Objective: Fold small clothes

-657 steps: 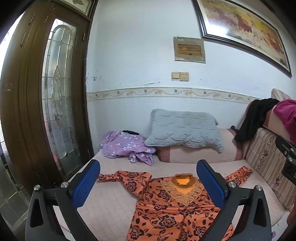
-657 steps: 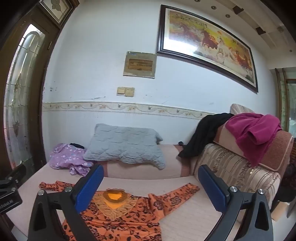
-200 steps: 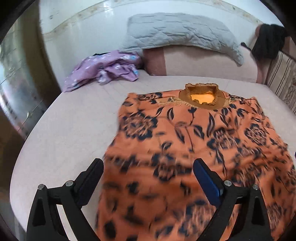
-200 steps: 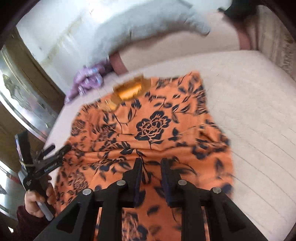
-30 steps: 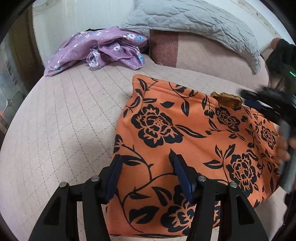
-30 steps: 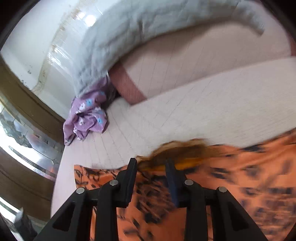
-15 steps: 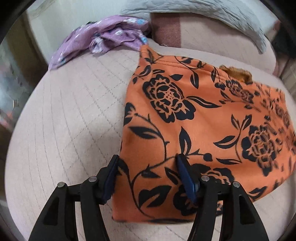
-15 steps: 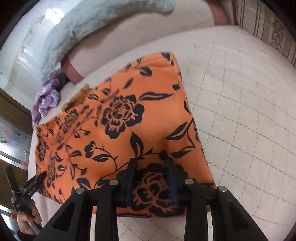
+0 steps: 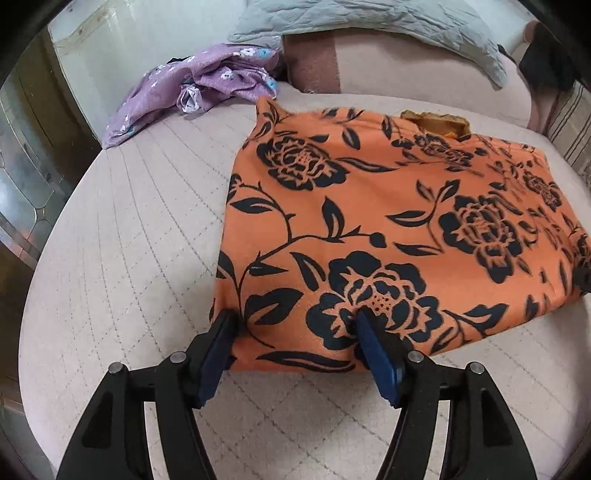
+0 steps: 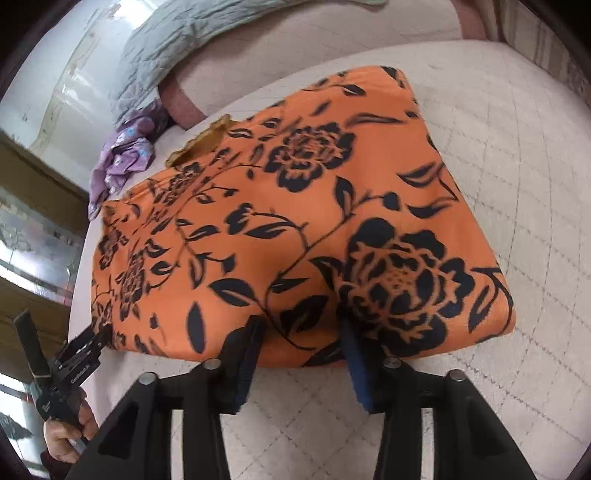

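An orange top with black flowers [image 9: 369,206] lies folded into a flat rectangle on the pink quilted bed [image 9: 129,229], its yellow collar [image 9: 436,123] at the far edge. My left gripper [image 9: 297,328] straddles the near left corner of the fold. Its jaws are opening and the cloth lies loose between them. My right gripper [image 10: 299,332] stands over the near edge of the same orange top [image 10: 295,206], jaws opening too, with the fold's edge between them and not pinched. The left gripper [image 10: 74,365], held in a hand [image 10: 62,439], shows at the right wrist view's lower left.
A crumpled purple flowered garment [image 9: 207,81] lies at the far left of the bed by a grey quilted pillow [image 9: 369,22]. A dark garment [image 9: 546,62] hangs over the striped sofa back [image 9: 569,125]. A glass-panelled door [image 9: 29,166] stands at the left.
The right gripper swung over the top, came down at its near edge and then widened its jaws. The left gripper slid back to the near left corner, its jaws spreading.
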{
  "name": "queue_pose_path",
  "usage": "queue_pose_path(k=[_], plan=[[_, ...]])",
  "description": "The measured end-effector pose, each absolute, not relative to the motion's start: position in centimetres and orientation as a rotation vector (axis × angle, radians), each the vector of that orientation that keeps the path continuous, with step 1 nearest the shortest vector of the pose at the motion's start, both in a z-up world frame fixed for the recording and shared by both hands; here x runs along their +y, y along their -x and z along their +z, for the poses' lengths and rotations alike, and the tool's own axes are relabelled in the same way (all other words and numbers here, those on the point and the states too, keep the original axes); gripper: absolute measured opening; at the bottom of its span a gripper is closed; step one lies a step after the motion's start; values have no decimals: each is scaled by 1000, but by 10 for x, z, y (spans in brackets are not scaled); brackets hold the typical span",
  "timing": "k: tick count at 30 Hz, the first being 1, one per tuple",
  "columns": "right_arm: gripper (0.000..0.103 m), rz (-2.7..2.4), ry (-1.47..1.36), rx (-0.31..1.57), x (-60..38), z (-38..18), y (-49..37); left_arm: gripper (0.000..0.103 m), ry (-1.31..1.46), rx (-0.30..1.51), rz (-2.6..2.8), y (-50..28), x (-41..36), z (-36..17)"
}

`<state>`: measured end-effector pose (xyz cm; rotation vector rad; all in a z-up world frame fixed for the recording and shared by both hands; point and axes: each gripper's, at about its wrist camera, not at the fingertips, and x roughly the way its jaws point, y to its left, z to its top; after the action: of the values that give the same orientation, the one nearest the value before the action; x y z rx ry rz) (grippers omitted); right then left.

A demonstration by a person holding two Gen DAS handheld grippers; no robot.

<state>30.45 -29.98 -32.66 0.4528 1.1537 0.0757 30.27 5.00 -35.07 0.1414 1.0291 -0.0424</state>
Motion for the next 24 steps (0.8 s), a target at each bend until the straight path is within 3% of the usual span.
queue_pose_path(k=[6, 9, 11, 14, 18, 24], plan=[[50, 195, -467, 980, -281, -294, -298, 68, -34, 914, -69, -298, 62, -320], [50, 275, -449, 933, -262, -286, -301, 68, -58, 935, -61, -305, 57, -329], [50, 293, -441, 979, -247, -300, -313, 69, -98, 1041, -30, -317, 51, -356], [50, 258, -423, 1142, -231, -340, -332, 73, -196, 1010, -4, -316, 36, -358], [51, 283, -415, 1120, -230, -328, -331, 73, -164, 997, -21, -313, 40, -351], [57, 254, -659, 1111, -279, -313, -305, 73, 11, 938, -110, -293, 56, -324]])
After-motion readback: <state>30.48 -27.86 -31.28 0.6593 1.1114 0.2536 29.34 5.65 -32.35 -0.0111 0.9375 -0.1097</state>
